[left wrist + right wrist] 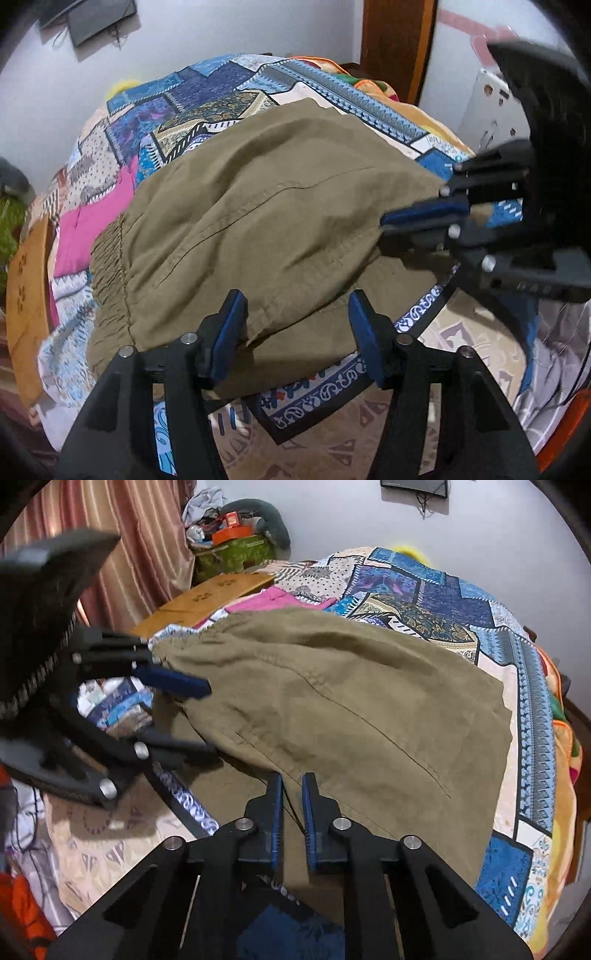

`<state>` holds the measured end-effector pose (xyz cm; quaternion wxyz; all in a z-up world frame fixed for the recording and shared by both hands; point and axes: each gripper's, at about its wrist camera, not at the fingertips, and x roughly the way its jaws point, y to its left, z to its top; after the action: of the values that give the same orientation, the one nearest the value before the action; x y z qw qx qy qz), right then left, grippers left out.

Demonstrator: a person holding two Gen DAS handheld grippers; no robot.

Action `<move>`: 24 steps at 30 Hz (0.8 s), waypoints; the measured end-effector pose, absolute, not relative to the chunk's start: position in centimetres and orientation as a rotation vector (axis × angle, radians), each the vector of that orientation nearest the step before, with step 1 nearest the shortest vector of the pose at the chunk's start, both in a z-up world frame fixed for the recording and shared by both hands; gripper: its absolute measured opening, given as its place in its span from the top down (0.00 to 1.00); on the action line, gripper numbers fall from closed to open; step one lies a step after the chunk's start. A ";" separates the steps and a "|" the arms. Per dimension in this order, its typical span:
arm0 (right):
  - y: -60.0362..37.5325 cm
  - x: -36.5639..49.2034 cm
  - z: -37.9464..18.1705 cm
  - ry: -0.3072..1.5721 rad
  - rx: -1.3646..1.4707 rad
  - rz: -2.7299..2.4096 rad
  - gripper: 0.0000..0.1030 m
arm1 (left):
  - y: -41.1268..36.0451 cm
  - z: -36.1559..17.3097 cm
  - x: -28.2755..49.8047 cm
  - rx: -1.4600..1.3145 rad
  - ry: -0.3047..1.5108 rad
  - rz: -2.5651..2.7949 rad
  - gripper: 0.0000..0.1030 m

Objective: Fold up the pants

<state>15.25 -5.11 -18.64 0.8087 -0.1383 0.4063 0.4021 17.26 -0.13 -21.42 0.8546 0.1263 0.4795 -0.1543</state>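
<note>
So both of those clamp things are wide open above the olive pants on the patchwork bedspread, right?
Not quite. Only the left gripper is wide open. The right gripper is nearly closed, pinching the edge of the olive pants, as the right wrist view shows. The pants do lie on the patchwork bedspread.

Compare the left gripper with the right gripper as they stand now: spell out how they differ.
The left gripper has its jaws spread wide, fabric edge lying between them unpinched; the right gripper has its jaws nearly together, a narrow gap left.
The left sits at the waistband end of the pants; the right sits toward the other end.
Whether the right pinches cloth is unclear.
Both have blue pads and sit at the near edge.
</note>
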 end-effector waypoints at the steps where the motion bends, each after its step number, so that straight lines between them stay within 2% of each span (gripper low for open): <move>1: -5.1 15.3 -18.5 0.861 -0.288 0.857 0.93 | -0.2 -21.4 17.3 0.275 1.002 -0.318 0.42; 3: -5.1 15.3 -18.2 0.846 -0.276 0.853 0.94 | -0.1 -21.1 17.4 0.276 0.991 -0.293 0.43; 7: -5.7 15.1 -16.7 0.818 -0.227 0.855 0.94 | 0.7 -20.2 17.7 0.249 0.986 -0.258 0.68; 10: -6.3 14.8 -15.6 0.796 -0.205 0.853 0.94 | 1.6 -19.3 17.5 0.178 0.986 -0.287 0.73; 24: -7.6 12.7 -16.3 0.848 -0.114 0.843 0.96 | 2.2 -19.9 14.6 0.130 1.008 -0.256 0.76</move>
<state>12.70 -7.62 -16.25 0.8250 -0.0538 0.3991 0.3966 14.64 2.15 -19.91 0.8657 0.0619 0.4815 -0.1223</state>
